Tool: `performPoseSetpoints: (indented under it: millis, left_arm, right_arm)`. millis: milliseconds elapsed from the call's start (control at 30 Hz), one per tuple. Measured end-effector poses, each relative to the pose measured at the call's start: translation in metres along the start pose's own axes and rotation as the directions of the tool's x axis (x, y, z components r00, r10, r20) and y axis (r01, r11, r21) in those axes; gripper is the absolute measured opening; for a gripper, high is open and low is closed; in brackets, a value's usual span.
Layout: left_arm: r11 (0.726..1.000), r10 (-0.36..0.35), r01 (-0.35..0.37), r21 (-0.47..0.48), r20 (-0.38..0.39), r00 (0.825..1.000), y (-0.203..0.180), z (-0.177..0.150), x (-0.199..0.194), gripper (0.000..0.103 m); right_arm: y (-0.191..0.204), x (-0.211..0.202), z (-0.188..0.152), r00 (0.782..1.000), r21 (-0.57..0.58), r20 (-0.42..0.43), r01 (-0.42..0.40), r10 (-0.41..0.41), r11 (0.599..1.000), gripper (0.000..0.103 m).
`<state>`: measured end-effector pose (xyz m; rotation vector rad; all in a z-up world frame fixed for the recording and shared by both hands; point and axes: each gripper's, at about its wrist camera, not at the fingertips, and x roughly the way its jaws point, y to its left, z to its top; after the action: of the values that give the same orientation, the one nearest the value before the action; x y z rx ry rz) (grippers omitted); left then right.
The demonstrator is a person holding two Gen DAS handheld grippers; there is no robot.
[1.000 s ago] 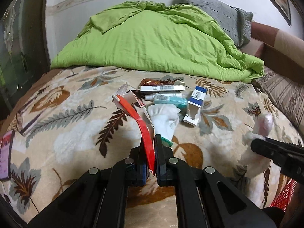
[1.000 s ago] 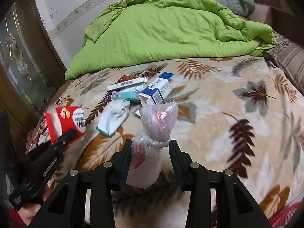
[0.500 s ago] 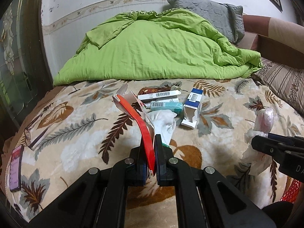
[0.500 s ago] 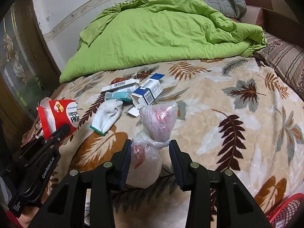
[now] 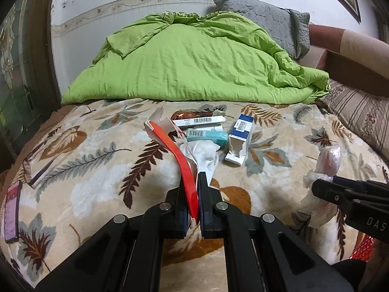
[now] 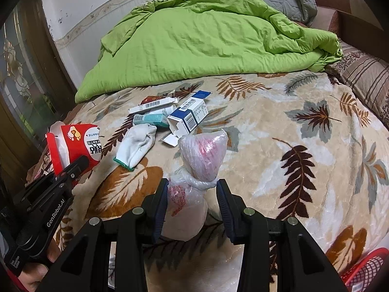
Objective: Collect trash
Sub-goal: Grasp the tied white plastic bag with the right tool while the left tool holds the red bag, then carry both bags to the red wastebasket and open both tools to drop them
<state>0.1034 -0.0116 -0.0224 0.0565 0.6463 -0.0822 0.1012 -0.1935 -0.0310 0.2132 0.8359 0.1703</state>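
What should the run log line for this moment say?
left tool: shut on red carton | right tool: shut on tied plastic bag | on bed: sock, boxes | red basket: corner in view

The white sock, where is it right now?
The white sock lies on the leaf-patterned blanket in the right wrist view, just in front of the teal tube, left of the blue-and-white box.

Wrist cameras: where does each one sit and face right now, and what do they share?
Left wrist: on the left gripper, facing the bed; pinches a red carton; right gripper at right edge.
Right wrist: on the right gripper, around a knotted plastic bag; left gripper, a hand lower left.
Shared: white sock, blue box, green duvet.
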Motion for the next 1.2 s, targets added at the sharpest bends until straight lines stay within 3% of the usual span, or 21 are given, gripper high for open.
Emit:
performPoseSetpoints:
  millis: [333, 767, 1200]
  left_arm:
    - [0.998, -0.064, 0.064, -0.005, 0.029, 0.998, -0.002, 0.001, -0.009, 0.006]
    - [0.984, -0.177, 0.177, 0.007, -0.009, 0.984, -0.025, -0.006, -0.026, 0.006]
    - [0.955, -0.291, 0.293, 0.041, -0.055, 0.955, -0.067, -0.008, -0.057, 0.006]
  right_arm:
    - [-0.002, -0.006, 0.001, 1.000, 0.011, 0.022, -0.014, 0.014, 1.000, 0.043]
    - [-0.011, -0.025, -0.009, 0.998, 0.034, 0.018, -0.064, 0.063, 0.997, 0.043]
    - [-0.039, -0.082, -0.027, 0.993, 0.067, 0.052, -0.112, 0.109, 0.991, 0.043]
